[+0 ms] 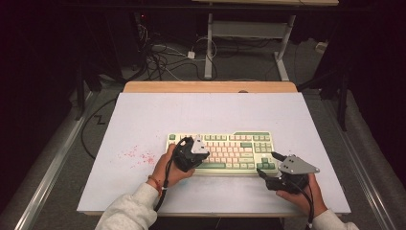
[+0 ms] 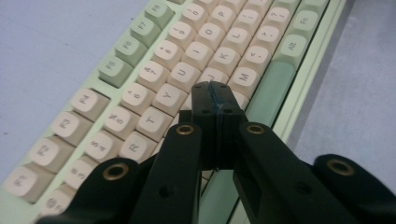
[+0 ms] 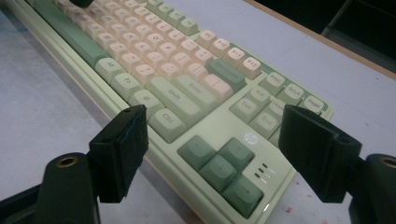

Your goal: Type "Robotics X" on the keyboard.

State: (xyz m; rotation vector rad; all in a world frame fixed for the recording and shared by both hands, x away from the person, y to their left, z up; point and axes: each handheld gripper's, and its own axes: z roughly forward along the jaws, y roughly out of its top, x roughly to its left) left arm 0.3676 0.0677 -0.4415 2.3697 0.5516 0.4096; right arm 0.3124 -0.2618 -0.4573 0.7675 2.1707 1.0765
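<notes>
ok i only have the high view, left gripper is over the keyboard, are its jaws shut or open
Observer: Shut. In the left gripper view the left gripper has its pads pressed together with nothing between them, tip above the letter keys of the keyboard.
Operator: which keys is it nearest
Observer: The tip sits among Y, U and M.
Operator: and the right one
Observer: The right gripper is open, its jaws spread either side of the arrow keys.

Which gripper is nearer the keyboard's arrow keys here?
Right. The right gripper hovers open at the keyboard's near right corner, its jaws either side of the arrow keys. The left gripper is shut over the letter keys, toward the keyboard's left half.
</notes>
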